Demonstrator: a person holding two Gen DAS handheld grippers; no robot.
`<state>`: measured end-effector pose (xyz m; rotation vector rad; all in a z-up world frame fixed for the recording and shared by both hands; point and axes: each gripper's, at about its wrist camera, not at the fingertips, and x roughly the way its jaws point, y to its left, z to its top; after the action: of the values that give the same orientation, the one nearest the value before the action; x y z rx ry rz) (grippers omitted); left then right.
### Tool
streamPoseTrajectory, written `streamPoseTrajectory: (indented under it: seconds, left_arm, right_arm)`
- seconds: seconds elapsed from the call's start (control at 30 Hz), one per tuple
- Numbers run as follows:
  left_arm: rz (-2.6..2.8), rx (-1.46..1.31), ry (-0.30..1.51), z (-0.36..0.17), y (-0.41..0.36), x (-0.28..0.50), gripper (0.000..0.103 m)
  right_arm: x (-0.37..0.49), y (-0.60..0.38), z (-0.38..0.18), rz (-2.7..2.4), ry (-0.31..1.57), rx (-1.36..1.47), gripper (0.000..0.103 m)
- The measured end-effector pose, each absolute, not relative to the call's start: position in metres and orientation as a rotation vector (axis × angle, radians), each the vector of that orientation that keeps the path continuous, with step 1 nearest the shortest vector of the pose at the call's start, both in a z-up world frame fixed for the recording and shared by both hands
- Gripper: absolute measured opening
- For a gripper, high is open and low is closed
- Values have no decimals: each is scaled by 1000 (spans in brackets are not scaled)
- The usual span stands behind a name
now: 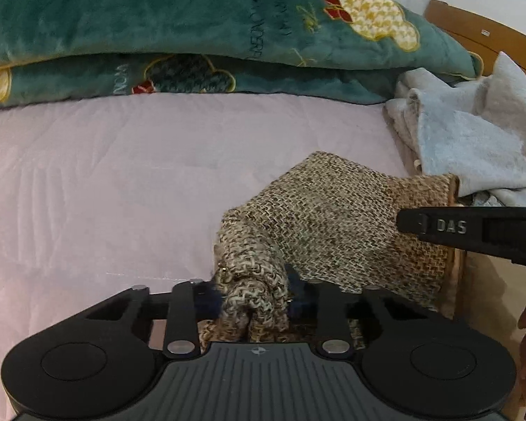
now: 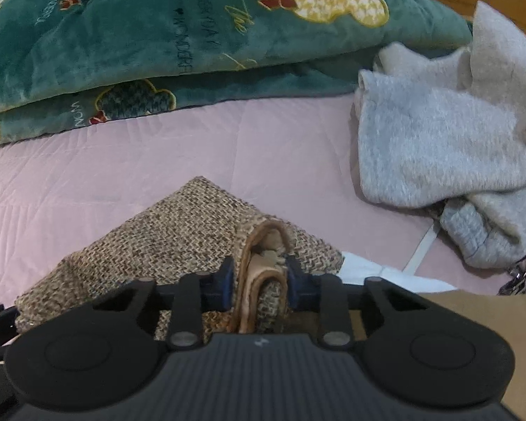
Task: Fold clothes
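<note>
A brown and cream tweed knit garment with a tan lining lies bunched on the pink bed sheet. My left gripper is shut on a bunched fold of the garment at its left end. My right gripper is shut on the garment's other edge, where the tan lining shows between the blue pads. The right gripper's black body also shows in the left wrist view, over the garment's right side. The garment hangs stretched between the two grippers, part resting on the sheet.
A folded green plush quilt lies across the back of the bed. A heap of grey clothes sits at the right. A wooden headboard is at far right. A white item lies by the garment.
</note>
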<state>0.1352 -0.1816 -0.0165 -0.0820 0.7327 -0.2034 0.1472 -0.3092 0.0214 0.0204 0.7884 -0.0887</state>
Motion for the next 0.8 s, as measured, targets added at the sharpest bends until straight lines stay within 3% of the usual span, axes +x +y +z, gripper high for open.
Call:
streamPoseTrajectory:
  seconds: [0.37,0.67,0.8]
  left_arm:
    - [-188,-68,627,25,-151,91,24]
    - [-62,-99,581,71,-46,-23,26]
    - [12,-86,603,71,1,-73,31]
  right_arm:
    - [118,-279,70,-40,669,57,20]
    - [55,-200,131,159,610,82,21]
    - [28,-143,121,259,656,40,21]
